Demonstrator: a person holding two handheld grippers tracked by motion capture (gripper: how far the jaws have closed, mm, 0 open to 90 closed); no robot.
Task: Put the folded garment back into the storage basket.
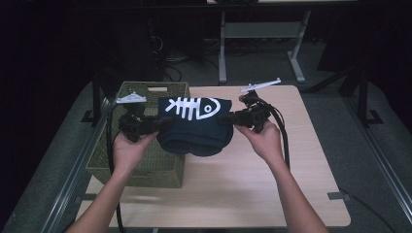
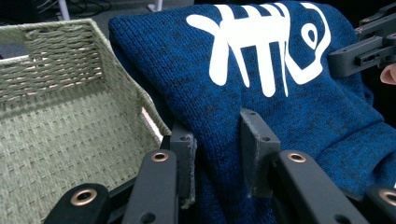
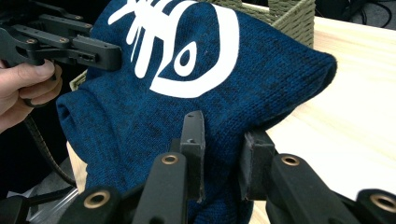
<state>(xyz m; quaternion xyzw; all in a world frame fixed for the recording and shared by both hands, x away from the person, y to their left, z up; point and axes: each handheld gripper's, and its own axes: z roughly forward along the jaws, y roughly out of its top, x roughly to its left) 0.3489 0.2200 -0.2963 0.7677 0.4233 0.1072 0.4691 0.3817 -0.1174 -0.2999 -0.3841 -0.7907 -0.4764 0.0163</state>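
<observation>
Gripping a folded blue sweater [image 1: 195, 127] from both sides, the left gripper [image 1: 154, 125] and right gripper [image 1: 227, 118] hold it clamped above the tabletop [image 1: 272, 184], just right of the basket [image 1: 145, 167], lifted but not yet lowered in.

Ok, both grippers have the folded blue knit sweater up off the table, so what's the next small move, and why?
Probably carry it sideways toward the left hand's side until it hangs over the woven green basket. The folded blue knit sweater with the white fishbone print is clamped by the left gripper and right gripper, and most of it hangs past the basket's rim, over the wooden table.
</observation>
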